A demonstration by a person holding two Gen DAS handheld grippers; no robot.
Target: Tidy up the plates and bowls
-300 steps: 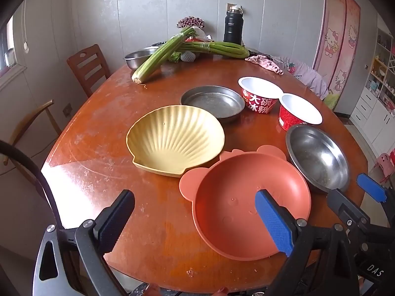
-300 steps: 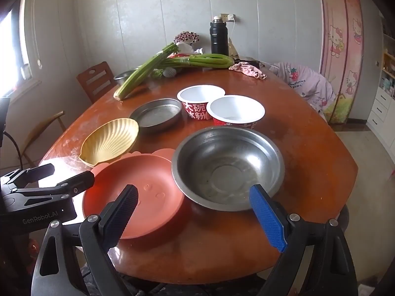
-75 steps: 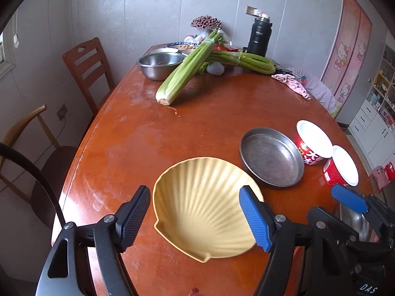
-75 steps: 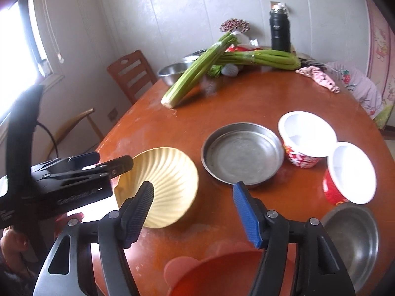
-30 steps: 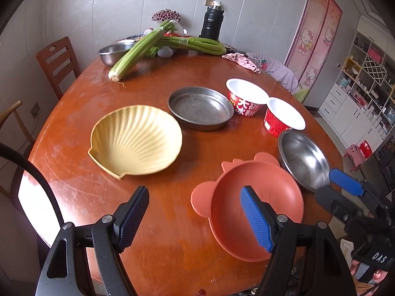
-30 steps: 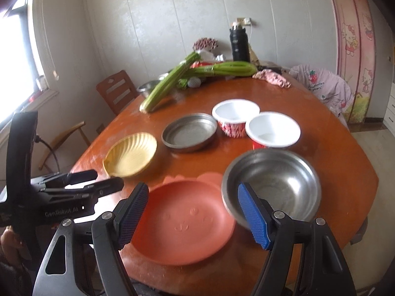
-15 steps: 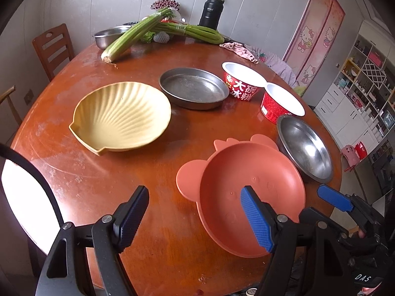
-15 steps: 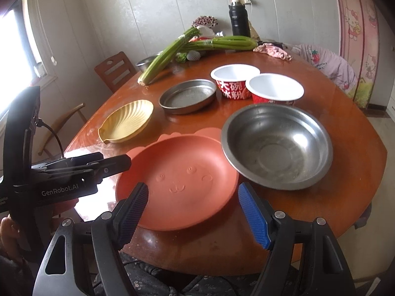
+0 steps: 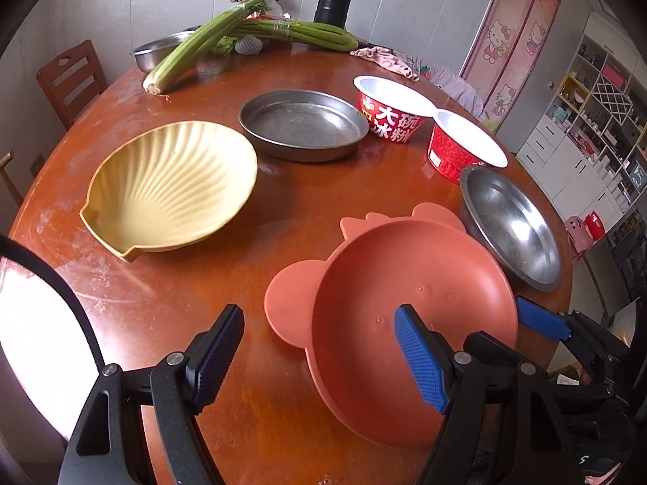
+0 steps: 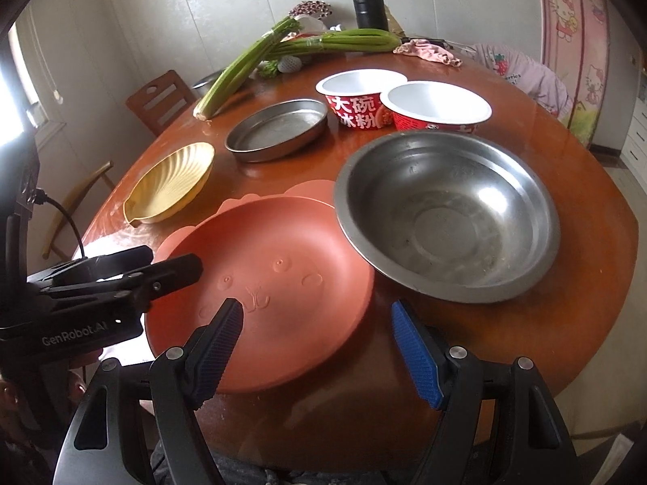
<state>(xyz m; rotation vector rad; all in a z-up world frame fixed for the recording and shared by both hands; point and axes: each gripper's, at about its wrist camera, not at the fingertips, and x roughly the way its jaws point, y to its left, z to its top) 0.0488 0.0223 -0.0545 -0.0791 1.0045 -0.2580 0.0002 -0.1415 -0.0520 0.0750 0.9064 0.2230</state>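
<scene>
Both the left claw [image 9: 319,357] and right claw [image 10: 316,353] hover wide open and empty over the orange plate [image 10: 279,295], so gathering looks barely begun; next, I'd guess, one must close on its rim.

We see bright window light from the left, white glare on the counter [image 9: 36,323], and bent, dark picture edges.

From the left wrist we look steeply down across the round reddish-brown wooden table [image 9: 170,299], close over its near edge. From the right wrist we look down likewise, beside it. Both views share the bear-eared salmon plastic plate [image 9: 412,295] [image 10: 275,283] and the wide steel bowl [image 9: 509,226] [image 10: 445,214].
</scene>
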